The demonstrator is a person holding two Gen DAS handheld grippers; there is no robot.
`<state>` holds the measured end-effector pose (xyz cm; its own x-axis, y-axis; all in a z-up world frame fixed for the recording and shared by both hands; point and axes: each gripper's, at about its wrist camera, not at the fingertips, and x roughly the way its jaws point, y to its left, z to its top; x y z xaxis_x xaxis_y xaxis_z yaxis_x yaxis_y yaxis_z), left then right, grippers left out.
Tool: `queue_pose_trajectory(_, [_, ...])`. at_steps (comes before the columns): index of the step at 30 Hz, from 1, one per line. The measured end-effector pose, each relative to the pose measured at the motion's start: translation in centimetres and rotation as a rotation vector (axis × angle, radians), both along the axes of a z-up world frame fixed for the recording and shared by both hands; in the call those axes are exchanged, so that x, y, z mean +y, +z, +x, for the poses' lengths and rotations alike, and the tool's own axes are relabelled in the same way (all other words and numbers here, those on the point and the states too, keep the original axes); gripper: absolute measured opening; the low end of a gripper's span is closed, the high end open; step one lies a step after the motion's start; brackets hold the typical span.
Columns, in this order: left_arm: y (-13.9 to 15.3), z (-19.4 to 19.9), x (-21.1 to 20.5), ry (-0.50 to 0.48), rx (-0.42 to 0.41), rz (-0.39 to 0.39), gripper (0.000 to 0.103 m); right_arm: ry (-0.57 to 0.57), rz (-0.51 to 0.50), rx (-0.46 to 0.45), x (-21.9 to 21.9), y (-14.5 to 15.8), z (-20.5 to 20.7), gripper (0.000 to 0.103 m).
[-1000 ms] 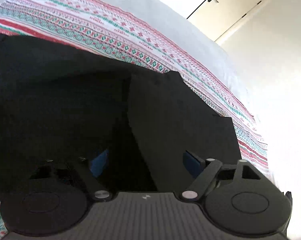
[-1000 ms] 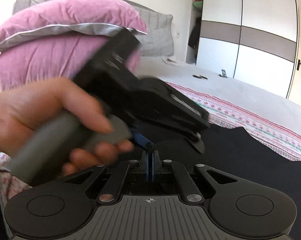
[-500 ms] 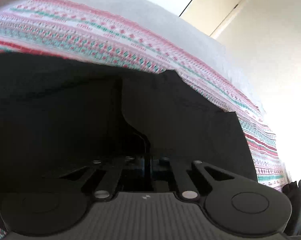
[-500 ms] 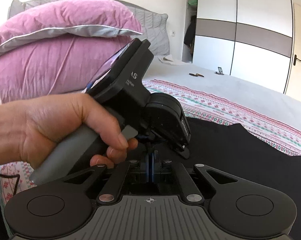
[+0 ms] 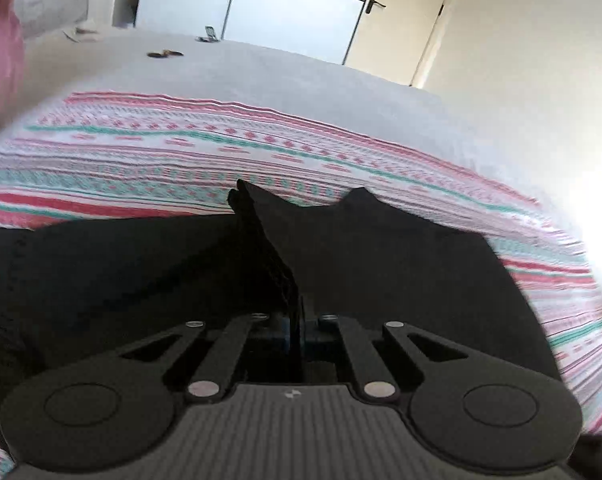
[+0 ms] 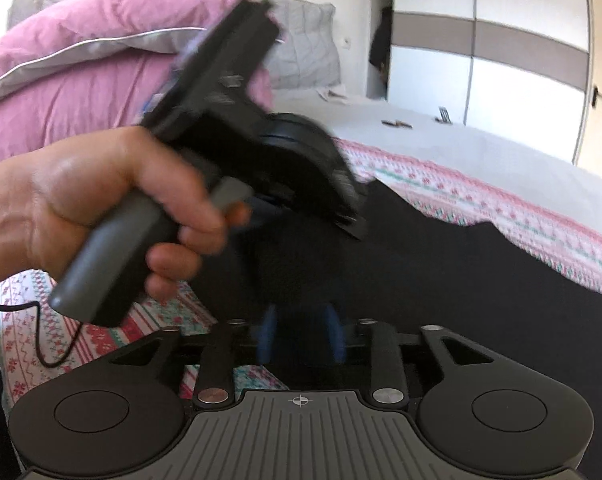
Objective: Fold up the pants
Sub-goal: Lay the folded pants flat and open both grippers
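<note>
Clenched on a raised ridge of black cloth, my left claw (image 5: 299, 330) held the pants (image 5: 401, 264) where they lay spread across the striped blanket (image 5: 221, 148) on the bed, its 2 blue pads pressed together with the fabric standing up between them in the left wrist view. My right claw (image 6: 301, 338) stood released, its 2 blue pads parted with only dark cloth showing beyond the gap; whether they touched the fabric could not be told. From the right wrist view my left hand (image 6: 113, 204) gripped the grey handle of the other tool, blurred, above the near edge of the garment. The cloth looked soft, light and limp: it tented into a sharp fold where pinched and sagged flat everywhere else, so I judged it would drape and trail rather than hold a shape, and would slide little on the woven blanket. A hold on 1 point alone would likely let the rest droop, so the sensible places to take it seemed to be the 2 ends of an edge, at a hem or waistband corner, pinching through every layer. No container was in view; the nearest storage was the white wardrobe (image 6: 501, 60) behind the bed, its doors shut and its contents hidden. Pink pillows (image 6: 101, 60) were piled at the head of the bed.
</note>
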<state>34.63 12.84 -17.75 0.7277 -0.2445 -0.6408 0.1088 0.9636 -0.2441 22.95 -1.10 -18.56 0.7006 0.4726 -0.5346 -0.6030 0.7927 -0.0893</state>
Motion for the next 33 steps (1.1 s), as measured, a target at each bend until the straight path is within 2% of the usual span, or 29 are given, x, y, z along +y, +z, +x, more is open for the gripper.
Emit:
queue_pose_trajectory(1, [-0.1, 0.0, 0.5, 0.013, 0.003, 0.015, 0.0, -0.009, 0.01, 0.012, -0.3, 0.0, 0.2, 0.042])
queue_pose_trajectory(5, [-0.8, 0.3, 3.0, 0.069, 0.026, 0.032, 0.0, -0.05, 0.001, 0.035, -1.1, 0.0, 1.0, 0.042])
queue_pose_trajectory(12, [-1.0, -0.1, 7.3, 0.152, 0.022, 0.076, 0.0, -0.105, 0.029, 0.085, -2.7, 0.3, 2.2, 0.042])
queue_pose_trajectory(18, [-1.1, -0.2, 9.6, 0.221, 0.025, 0.094, 0.0, -0.141, 0.039, 0.126, -3.6, 0.3, 3.2, 0.042])
queue_pose_trajectory(26, [-1.1, -0.7, 10.7, 0.256, 0.029, 0.121, 0.0, -0.21, 0.068, 0.199, -4.9, -0.2, 4.4, 0.042])
queue_pose_trajectory(29, [-0.7, -0.7, 10.7, 0.274, 0.034, 0.125, 0.007, -0.227, 0.076, 0.227, -5.3, -0.4, 4.9, 0.042])
queue_pose_trajectory(31, [0.7, -1.4, 10.9, 0.323, 0.003, 0.141, 0.022, -0.247, 0.085, 0.228, -5.8, -0.1, 5.1, 0.042])
queue_pose_trajectory(33, [2.2, -2.3, 10.5, 0.35, -0.042, 0.171, 0.024, -0.267, 0.111, 0.226, -6.5, 0.5, 5.2, 0.042])
